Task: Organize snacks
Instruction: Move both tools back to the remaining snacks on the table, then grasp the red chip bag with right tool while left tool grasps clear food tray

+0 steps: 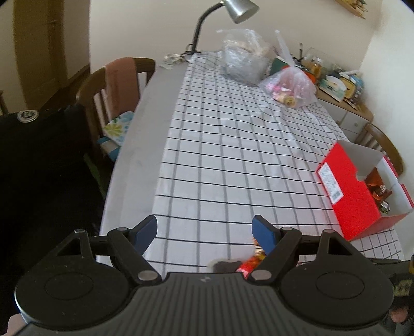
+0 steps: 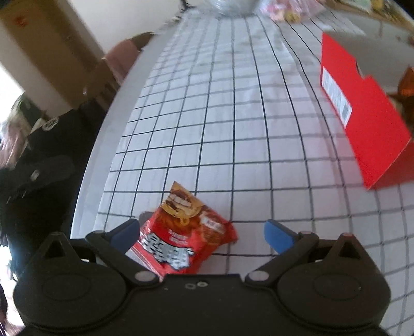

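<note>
A red snack packet (image 2: pixel 181 232) lies on the checked tablecloth (image 2: pixel 233 129) near the table's front edge. My right gripper (image 2: pixel 203 231) hangs over it, open, with the packet between the fingers close to the left one and no pad pressing on it. In the left wrist view only a strip of the same packet (image 1: pixel 252 262) shows beside the right finger of my left gripper (image 1: pixel 204 228), which is open and holds nothing. A red open box (image 1: pixel 362 186) with brown snack packs inside stands at the right; the right wrist view shows the box (image 2: pixel 362 108) too.
At the table's far end stand a clear plastic bag of sweets (image 1: pixel 289 86), a grey plastic bag (image 1: pixel 243 58) and a desk lamp (image 1: pixel 233 10). Wooden chairs (image 1: pixel 113 85) flank the table, and a cluttered side cabinet (image 1: pixel 341 93) is at the back right.
</note>
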`<state>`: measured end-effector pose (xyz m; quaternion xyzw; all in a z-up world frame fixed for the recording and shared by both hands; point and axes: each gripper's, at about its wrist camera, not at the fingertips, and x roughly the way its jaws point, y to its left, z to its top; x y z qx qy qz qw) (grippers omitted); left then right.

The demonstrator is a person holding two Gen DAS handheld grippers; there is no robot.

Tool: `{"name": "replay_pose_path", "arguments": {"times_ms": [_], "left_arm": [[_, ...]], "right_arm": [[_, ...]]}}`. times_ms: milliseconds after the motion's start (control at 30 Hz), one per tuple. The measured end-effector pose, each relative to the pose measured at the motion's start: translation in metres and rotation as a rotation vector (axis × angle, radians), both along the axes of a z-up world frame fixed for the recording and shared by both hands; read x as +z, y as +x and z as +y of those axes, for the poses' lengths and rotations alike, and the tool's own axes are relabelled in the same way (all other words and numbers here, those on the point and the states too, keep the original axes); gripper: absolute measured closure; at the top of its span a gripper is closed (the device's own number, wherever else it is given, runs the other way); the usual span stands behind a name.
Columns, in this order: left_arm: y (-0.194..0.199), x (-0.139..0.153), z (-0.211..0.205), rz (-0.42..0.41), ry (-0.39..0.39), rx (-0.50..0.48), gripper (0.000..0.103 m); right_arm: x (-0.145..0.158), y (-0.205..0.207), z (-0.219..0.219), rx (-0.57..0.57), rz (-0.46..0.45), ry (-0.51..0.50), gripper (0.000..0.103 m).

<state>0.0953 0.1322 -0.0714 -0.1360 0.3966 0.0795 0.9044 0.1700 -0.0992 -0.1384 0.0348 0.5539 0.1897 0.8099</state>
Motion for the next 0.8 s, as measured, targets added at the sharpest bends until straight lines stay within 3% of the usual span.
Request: {"name": "replay_pose_path", "arguments": {"times_ms": [133, 300, 633, 800], "left_arm": [[-0.012, -0.001, 0.018, 0.007, 0.003, 0.047, 0.023], [-0.025, -0.003, 0.036, 0.017, 0.005, 0.092, 0.023], [-0.035, -0.013, 0.05, 0.047, -0.003, 0.121, 0.023], [-0.03, -0.017, 0.049, 0.054, -0.007, 0.104, 0.023]], "right_arm": [[-0.016, 0.005, 0.009, -0.126, 0.097, -0.002, 0.001], [-0.03, 0.012, 0.016, -0.242, 0.144, -0.016, 0.002], [-0.044, 0.01, 0.045, -0.219, 0.138, -0.11, 0.005], [-0.041, 0.01, 0.048, -0.185, 0.101, -0.127, 0.023]]}}
